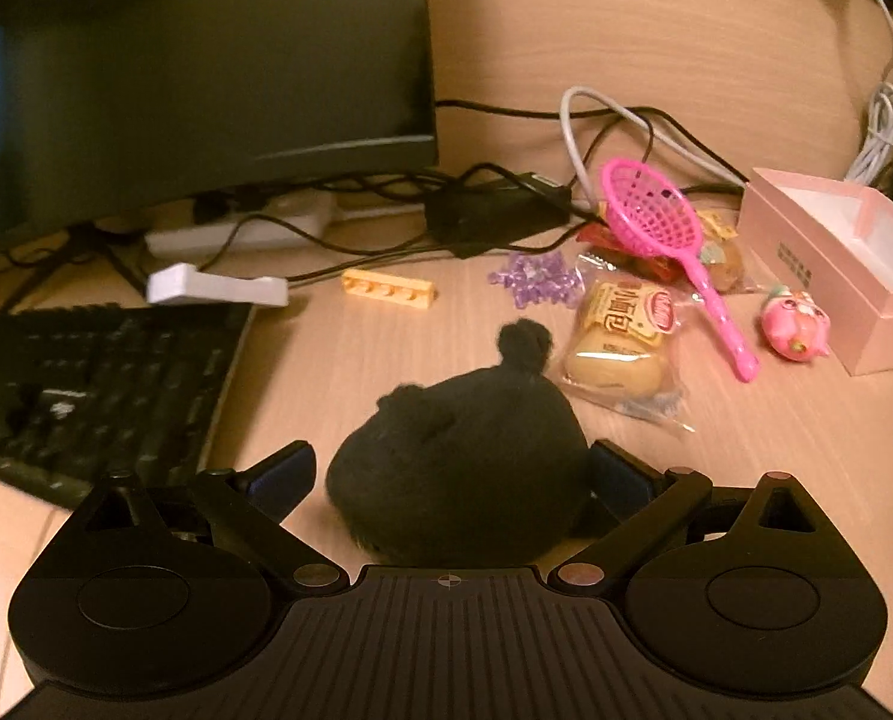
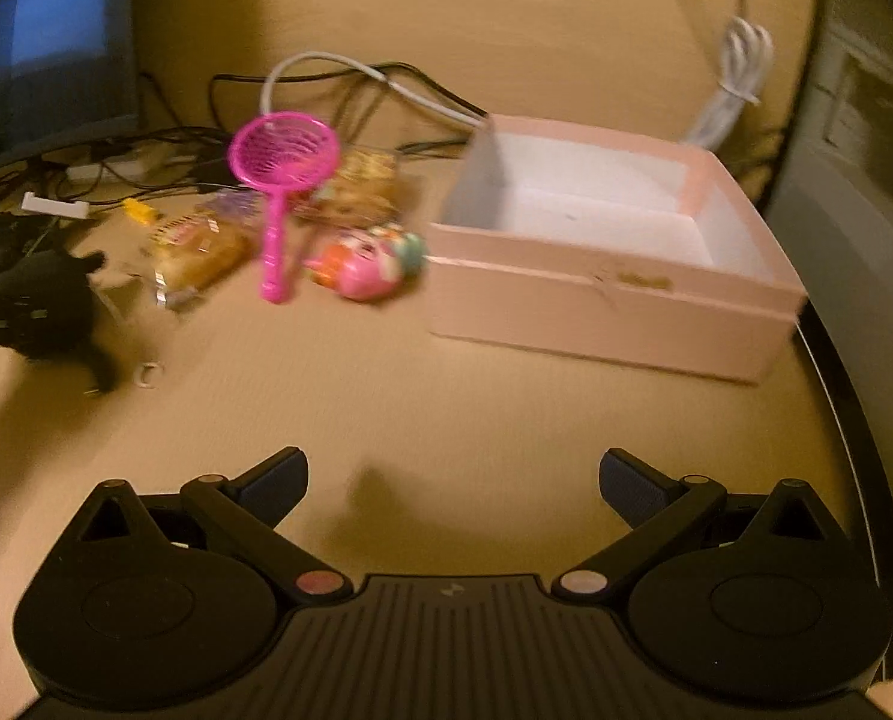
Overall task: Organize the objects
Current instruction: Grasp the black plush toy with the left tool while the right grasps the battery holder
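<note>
Here the left tool (image 1: pixel 452 474) has its two fingers spread wide around a black plush toy (image 1: pixel 458 468), one pad on each flank; the right pad looks to be touching the fur, the left one stands just clear, so nothing is gripped yet. Straddling the toy this way sets up a squeeze across its soft body, probably the first step in carrying it to the pink box (image 1: pixel 842 264), which sits open and empty-looking at the far right edge of the table (image 1: pixel 350 360). The box's open top faces up, ready to take things.

The rest of the clutter lies between toy and box: a wrapped bread packet (image 1: pixel 620 342) just beyond the plush, a pink toy net (image 1: pixel 656 216) propped across other snack packets, a small pink figure (image 1: pixel 797 324) just beside the box wall, purple beads (image 1: pixel 536 279) and a yellow brick (image 1: pixel 386 288) farther back. A keyboard (image 1: pixel 86 384) takes the left side.

The right tool (image 2: pixel 452 480) hangs over bare table near the front edge, fingers wide apart and holding nothing, likely waiting its turn.
</note>
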Motion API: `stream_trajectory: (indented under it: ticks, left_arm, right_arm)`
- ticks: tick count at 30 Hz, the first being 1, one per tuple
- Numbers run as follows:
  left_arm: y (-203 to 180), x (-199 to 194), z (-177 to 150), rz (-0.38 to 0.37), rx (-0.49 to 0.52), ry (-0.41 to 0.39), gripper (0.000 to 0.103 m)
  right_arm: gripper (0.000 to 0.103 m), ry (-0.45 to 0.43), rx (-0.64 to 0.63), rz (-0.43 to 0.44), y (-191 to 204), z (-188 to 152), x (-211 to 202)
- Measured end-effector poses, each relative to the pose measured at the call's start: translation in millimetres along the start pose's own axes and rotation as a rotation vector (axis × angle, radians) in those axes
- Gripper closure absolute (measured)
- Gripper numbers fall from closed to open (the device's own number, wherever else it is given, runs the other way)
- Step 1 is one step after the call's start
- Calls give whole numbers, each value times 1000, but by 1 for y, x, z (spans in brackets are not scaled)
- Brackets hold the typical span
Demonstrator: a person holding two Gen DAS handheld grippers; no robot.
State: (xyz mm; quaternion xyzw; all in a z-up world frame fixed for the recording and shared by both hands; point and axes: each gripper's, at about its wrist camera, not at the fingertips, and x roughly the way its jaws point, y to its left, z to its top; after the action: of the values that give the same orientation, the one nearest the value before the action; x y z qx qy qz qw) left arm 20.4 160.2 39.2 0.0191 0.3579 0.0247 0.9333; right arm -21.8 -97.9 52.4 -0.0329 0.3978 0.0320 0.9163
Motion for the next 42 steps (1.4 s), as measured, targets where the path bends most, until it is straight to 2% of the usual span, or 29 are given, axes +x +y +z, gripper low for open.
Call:
stream_trajectory:
  ticks: [1,3,7,9,13,14,16,17,18,20,23,24,26,27,31,35,38,40,42]
  left_arm:
    - [2,6,2,-38,3,23,16]
    - [13,3,2,-83,-31,47,17]
    - [47,-28,-7,-102,-133,-3,18]
    - [73,-49,-12,-87,-189,-26,18]
    - [127,-83,-17,19,-273,-63,18]
    - [138,-89,-18,39,-290,-65,18]
    - [157,-100,-23,72,-317,-63,18]
    - [164,-104,-26,80,-326,-64,18]
    - [169,-108,-29,85,-333,-64,18]
    - [178,-116,-37,86,-350,-61,18]
    - [186,-123,-46,85,-383,-60,18]
    - [188,-125,-49,84,-388,-61,18]
    - [192,-126,-52,84,-384,-62,18]
    - [193,-126,-53,82,-380,-60,18]
    - [189,-124,-49,54,-369,-68,18]
    - [174,-119,-39,-4,-353,-85,18]
    - [160,-114,-34,-40,-324,-90,18]
    - [151,-111,-33,-58,-317,-84,18]
    - [143,-107,-33,-66,-311,-72,18]
  right_arm:
    - [0,1,-8,3,7,6,0]
    - [0,-6,-23,19,22,20,0]
    - [0,-52,-61,114,69,59,3]
    - [0,-63,-64,199,101,81,11]
    - [0,-76,-65,374,183,130,41]
    - [0,-89,-69,400,204,139,48]
    - [0,-144,-101,395,247,151,63]
    - [8,-183,-132,384,266,154,69]
    - [21,-226,-178,369,285,156,75]
    - [35,-270,-285,353,318,157,85]
    - [52,-265,-363,370,346,162,98]
    - [63,-255,-381,372,353,164,103]
    - [82,-217,-401,374,359,168,113]
    - [85,-200,-399,388,358,170,115]
    - [91,-193,-401,387,332,162,96]
    - [93,-150,-405,404,277,130,56]
    - [93,-93,-500,417,248,91,27]
    - [87,-59,-527,413,226,66,9]
    - [63,-15,-468,390,209,52,2]
